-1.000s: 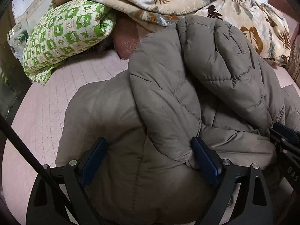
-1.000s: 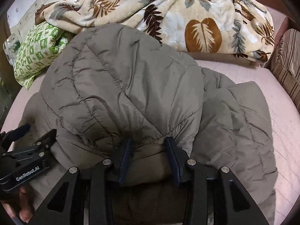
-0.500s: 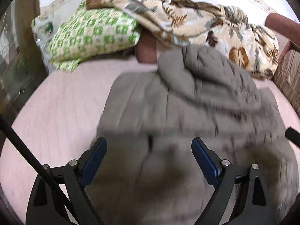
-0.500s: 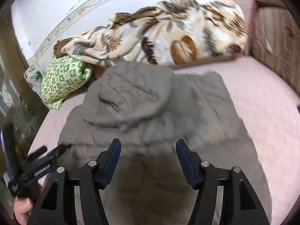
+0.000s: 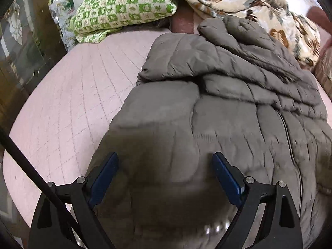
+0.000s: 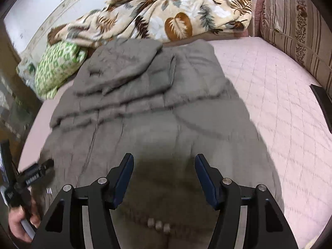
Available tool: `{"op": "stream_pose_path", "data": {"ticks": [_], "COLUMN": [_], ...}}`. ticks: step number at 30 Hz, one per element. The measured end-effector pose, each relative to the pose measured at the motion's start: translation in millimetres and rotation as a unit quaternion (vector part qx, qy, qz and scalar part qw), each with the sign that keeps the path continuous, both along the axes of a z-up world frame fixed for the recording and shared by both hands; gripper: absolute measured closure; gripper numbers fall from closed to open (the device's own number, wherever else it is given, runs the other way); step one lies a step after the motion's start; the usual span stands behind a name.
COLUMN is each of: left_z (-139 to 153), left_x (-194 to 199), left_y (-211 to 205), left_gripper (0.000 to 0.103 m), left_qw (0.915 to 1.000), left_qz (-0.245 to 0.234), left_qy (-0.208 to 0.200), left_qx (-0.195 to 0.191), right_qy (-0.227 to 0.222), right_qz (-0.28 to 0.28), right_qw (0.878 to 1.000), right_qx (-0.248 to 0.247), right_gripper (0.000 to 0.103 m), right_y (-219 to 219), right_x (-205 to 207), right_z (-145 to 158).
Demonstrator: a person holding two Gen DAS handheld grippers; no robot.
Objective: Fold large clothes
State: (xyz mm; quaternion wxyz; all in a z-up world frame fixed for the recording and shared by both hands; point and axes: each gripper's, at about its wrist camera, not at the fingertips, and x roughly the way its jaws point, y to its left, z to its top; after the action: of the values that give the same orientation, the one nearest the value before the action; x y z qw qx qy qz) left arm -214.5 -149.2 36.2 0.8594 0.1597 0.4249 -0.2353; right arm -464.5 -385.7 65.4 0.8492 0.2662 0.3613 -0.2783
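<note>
Quilted grey-brown coat (image 6: pixel 149 112) lies spread on a pink quilted mattress (image 6: pixel 280 108), its hood (image 6: pixel 122 68) folded down toward the near side — both the left gripper (image 5: pixel 165 171) and right gripper (image 6: pixel 164 172) hover above it, jaws released and empty. A leaf-print blanket (image 6: pixel 166 14) and green checked pillow (image 5: pixel 124 8) sit at the far edge.

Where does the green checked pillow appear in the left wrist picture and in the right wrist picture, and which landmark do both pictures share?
Left wrist: the green checked pillow lies at the top, left of centre, beyond the grey padded coat.
Right wrist: the pillow sits at the left edge, upper half, blurred, beside the coat's far left corner.
Shared landmark: the leaf-print blanket, bunched directly behind the pillow and the coat in both views.
</note>
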Motion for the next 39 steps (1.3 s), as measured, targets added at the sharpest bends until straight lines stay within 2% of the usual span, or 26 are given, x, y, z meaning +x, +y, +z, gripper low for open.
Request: {"op": "stream_pose_path", "data": {"ticks": [5,9,12,17,25,39], "left_z": [0,1,-5,-10,-13,-10], "left_x": [-35,-64,-79,-89,-85,-90], "left_y": [27,43,49,56,59,65], "left_gripper": [0.011,0.011,0.011,0.011,0.011,0.011], "left_qw": [0.9998,0.9984,0.9974,0.9947,0.9959,0.9957], "left_qz": [-0.007,-0.015,-0.027,-0.050,-0.054,-0.060], "left_qy": [-0.017,-0.053,-0.067,-0.089,-0.072,-0.070], "left_qx": [-0.011,-0.014,-0.006,0.009,0.004,0.008], "right_qy": [0.020,0.021,0.021,0.020,0.034,0.029], "right_qz": [0.020,0.029,0.030,0.027,0.021,0.025], "right_qw": [0.999,0.996,0.997,0.996,0.995,0.996], "right_qx": [-0.027,-0.083,-0.069,-0.080,-0.086,-0.081], "right_gripper": [0.037,0.037,0.037,0.037,0.029,0.027], "right_y": [39,70,73,78,84,85], "right_x": [-22,-42,-50,-58,-52,-59], "right_z": [-13,-13,-21,-23,-31,-26]}}
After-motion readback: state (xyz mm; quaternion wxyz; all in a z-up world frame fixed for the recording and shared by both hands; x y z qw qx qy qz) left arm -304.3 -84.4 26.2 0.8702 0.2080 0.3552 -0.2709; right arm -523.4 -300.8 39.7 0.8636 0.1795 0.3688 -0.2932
